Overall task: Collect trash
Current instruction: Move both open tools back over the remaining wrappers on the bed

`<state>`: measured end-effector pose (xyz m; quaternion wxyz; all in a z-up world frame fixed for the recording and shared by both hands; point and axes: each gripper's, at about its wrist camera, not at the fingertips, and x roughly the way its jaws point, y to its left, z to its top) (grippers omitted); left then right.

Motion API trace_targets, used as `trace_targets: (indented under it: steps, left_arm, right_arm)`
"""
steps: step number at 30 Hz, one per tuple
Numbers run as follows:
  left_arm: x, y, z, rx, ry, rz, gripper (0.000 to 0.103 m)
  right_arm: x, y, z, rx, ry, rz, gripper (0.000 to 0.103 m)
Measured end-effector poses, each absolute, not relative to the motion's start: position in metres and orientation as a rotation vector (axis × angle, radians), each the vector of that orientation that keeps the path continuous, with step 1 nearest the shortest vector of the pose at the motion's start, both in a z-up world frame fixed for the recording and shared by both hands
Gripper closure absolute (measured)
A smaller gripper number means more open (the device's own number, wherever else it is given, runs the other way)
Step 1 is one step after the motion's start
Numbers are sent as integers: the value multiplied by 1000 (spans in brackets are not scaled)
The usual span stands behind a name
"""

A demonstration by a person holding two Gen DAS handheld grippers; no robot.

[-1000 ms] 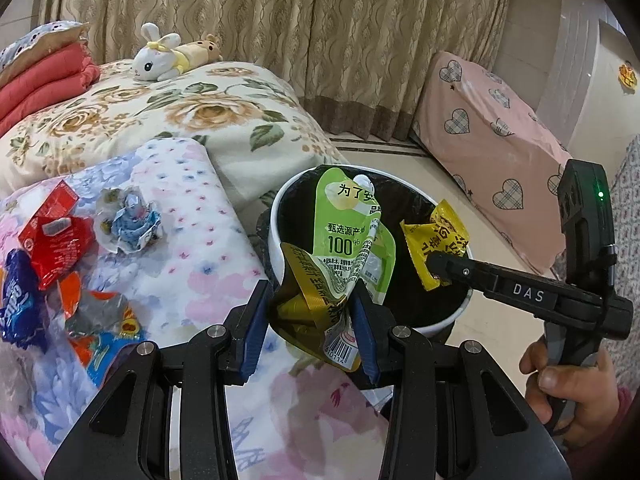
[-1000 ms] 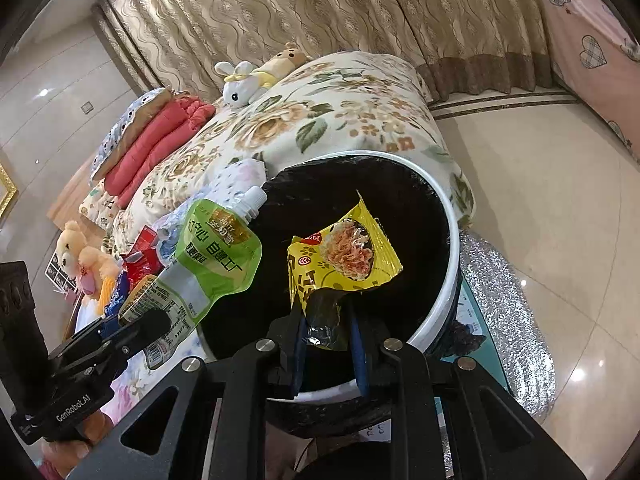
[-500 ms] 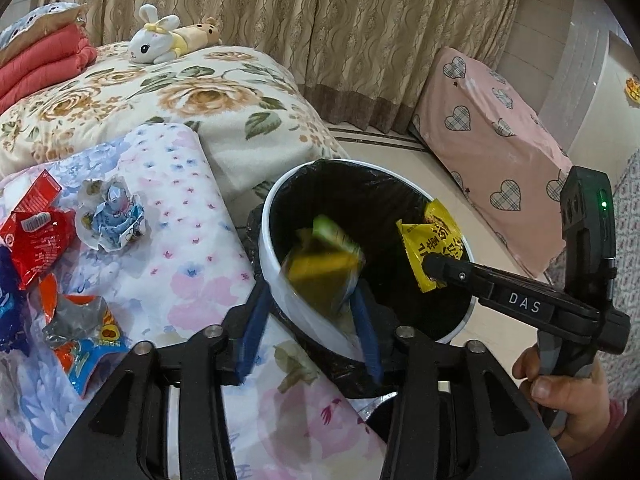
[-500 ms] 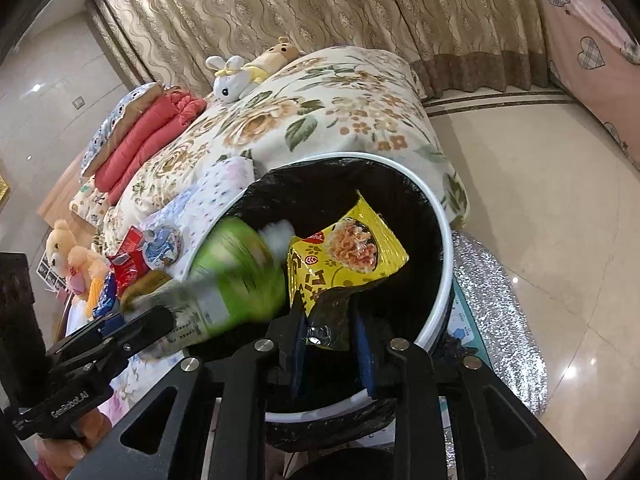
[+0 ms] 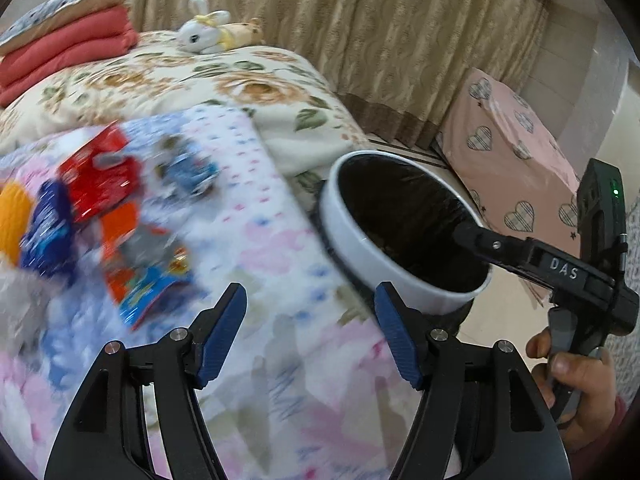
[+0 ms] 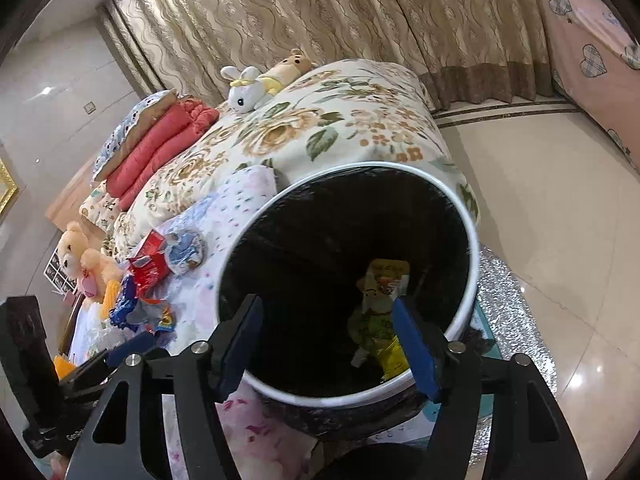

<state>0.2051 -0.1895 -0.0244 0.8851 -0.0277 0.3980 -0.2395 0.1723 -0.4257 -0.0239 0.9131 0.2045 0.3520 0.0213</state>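
A white bin [image 6: 472, 240] with a black liner stands against the bed. At its bottom lie a yellow snack packet [image 6: 386, 276] and a green pouch [image 6: 372, 322]. My right gripper [image 6: 326, 312] hangs over the bin mouth, its jaws opening with nothing between them; one of its fingers [image 5: 480, 240] reaches over the rim [image 5: 360, 252]. My left gripper [image 5: 310, 304] is over the flowered blanket [image 5: 280, 240] just left of the bin, jaws opening and empty. Several wrappers lie on the blanket, among them a red one [image 5: 100, 184], a blue one [image 5: 48, 236] and an orange-blue one [image 5: 152, 280].
A floral quilt [image 5: 200, 80] carries a plush rabbit [image 5: 200, 36] and folded red blankets [image 5: 68, 52]. A pink heart-print cover [image 5: 512, 160] and curtains stand behind the bin. A silver mat [image 6: 508, 300] lies on the tiled floor. Teddy bears [image 6: 80, 256] sit far left.
Both grippers opened and let go: the green pouch and the yellow packet dropped into the bin. My left gripper swung left, from over the bin to over the blanket.
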Motion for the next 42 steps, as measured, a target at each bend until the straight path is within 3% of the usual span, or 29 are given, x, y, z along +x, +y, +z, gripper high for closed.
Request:
trace_targets:
  steps: [16, 42]
  left_arm:
    - [172, -91, -38, -157, 816, -318, 34]
    - [164, 15, -58, -279, 828, -103, 31]
  right_arm:
    - [167, -332, -19, 328, 698, 179, 16]
    - [197, -228, -54, 229, 776, 347, 14]
